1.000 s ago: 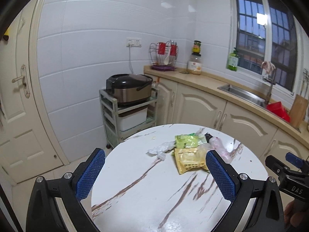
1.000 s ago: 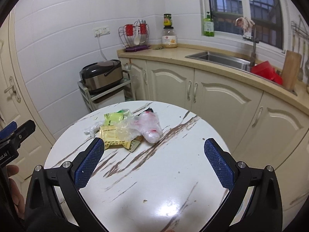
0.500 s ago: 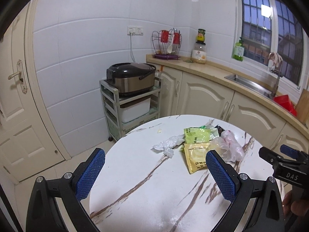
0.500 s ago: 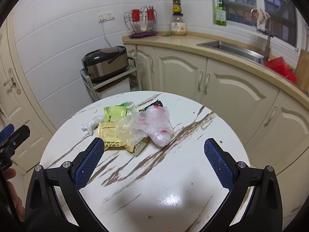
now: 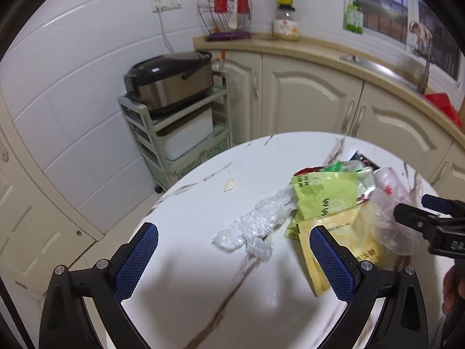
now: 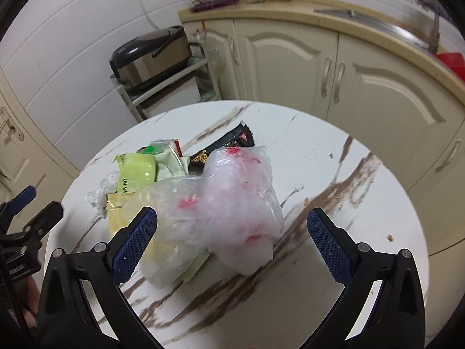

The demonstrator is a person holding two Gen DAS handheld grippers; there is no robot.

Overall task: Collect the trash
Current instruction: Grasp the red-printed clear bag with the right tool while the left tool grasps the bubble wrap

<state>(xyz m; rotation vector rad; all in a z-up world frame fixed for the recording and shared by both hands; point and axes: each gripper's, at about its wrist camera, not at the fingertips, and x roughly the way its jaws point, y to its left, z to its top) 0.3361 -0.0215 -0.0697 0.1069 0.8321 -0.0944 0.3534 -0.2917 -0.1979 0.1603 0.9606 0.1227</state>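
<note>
My right gripper (image 6: pixel 232 240) hangs spread wide over the clear plastic bag (image 6: pixel 238 200) at the centre of the right wrist frame. My left gripper (image 5: pixel 232 257), equally spread, frames crumpled clear wrap (image 5: pixel 255 224); green packet (image 5: pixel 325 195) and yellow packet (image 5: pixel 343 241) lie centre-right on the round marble table (image 5: pixel 203 290).

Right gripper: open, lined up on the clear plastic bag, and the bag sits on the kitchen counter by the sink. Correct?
Not the counter. The right wrist view shows the clear plastic bag lying on the round marble table, on top of the yellow packet in the trash pile. The rest holds: the right gripper is open and lined up on the bag.
</note>
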